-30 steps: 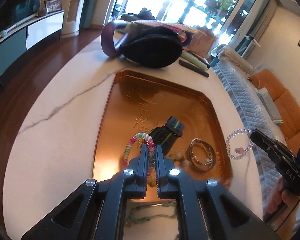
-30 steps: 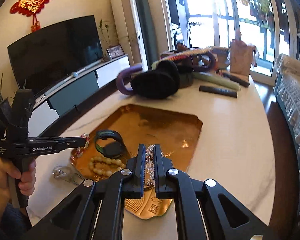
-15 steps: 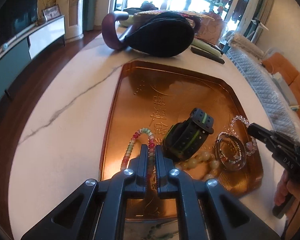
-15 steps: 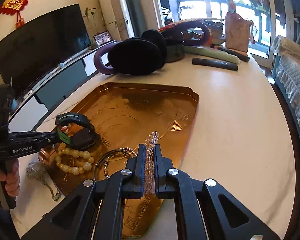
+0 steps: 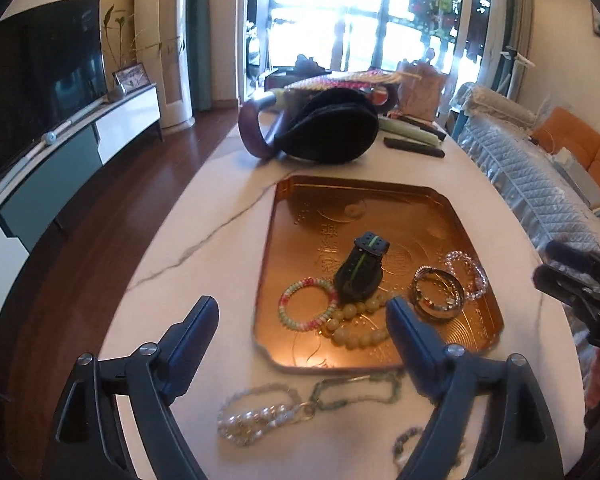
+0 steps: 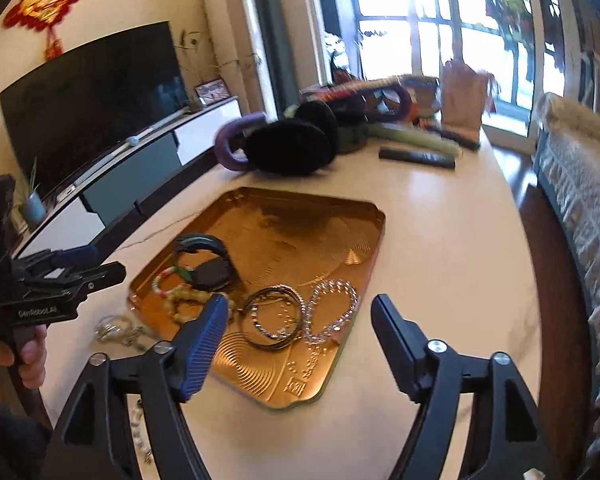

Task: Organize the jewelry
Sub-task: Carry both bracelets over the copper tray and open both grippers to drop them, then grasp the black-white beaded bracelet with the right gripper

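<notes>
Left wrist view: left tool (image 5: 302, 310) opening, nothing between its jaws. Right tool (image 6: 300, 312) likewise opening and empty. Ahead of the left tool, the tray (image 5: 284, 216) holds a coloured bead bracelet (image 5: 308, 305), watch (image 5: 360, 268), bangles (image 5: 438, 294) and clear bead bracelet (image 5: 466, 276). Just under the left tool, on the worktop (image 5: 204, 240), lie a pearl strand (image 5: 256, 416) and green chain (image 5: 356, 388), not yet in the tray. Both look light, limp and slippery; probably best pinched across a bunched section, since a single strand may slide out.
</notes>
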A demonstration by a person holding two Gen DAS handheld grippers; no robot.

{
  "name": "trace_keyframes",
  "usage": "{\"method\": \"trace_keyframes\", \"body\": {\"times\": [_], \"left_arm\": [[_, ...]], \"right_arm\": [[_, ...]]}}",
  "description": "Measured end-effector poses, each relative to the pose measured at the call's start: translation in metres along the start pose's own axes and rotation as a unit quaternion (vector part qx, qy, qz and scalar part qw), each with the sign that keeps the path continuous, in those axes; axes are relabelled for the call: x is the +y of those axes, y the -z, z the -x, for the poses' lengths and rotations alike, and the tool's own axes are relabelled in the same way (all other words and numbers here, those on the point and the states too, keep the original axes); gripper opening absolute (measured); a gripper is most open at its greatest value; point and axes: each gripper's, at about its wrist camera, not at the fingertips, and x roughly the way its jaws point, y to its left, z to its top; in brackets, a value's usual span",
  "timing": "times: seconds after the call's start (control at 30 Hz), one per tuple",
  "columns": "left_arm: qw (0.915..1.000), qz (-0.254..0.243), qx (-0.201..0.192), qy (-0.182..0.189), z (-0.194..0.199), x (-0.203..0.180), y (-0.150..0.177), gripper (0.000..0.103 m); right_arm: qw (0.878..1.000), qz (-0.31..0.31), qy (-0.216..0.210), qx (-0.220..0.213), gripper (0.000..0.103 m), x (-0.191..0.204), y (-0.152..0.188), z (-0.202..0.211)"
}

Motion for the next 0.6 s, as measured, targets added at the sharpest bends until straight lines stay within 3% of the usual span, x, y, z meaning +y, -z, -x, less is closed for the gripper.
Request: {"method": "trace_keyframes", "body": {"times": [0.1, 0.23, 0.4, 0.6], "left_arm": [[0.9999, 0.004, -0.009, -0.001, 0.016, 0.011, 0.007, 0.086], [0.9999, -0.008, -0.015, -0.005, 0.033, 0.02, 0.026, 0.086], [0.9956, -0.089, 0.001, -0.03, 0.029, 0.02, 0.047, 0.085], [0.9949, -0.088, 0.048, 0.007, 0.01, 0.026, 0.054, 0.063]], "right_arm": [[0.999, 0.038, -0.001, -0.017, 0.082, 0.017, 0.004, 0.024], [0.998, 0.052, -0.001, -0.018, 0.082, 0.029, 0.024, 0.041], [0.996, 0.057, -0.044, 0.055, 0.077, 0.044, 0.067, 0.024], [0.992, 0.088, -0.046, 0.081, 0.062, 0.063, 0.079, 0.004]]}}
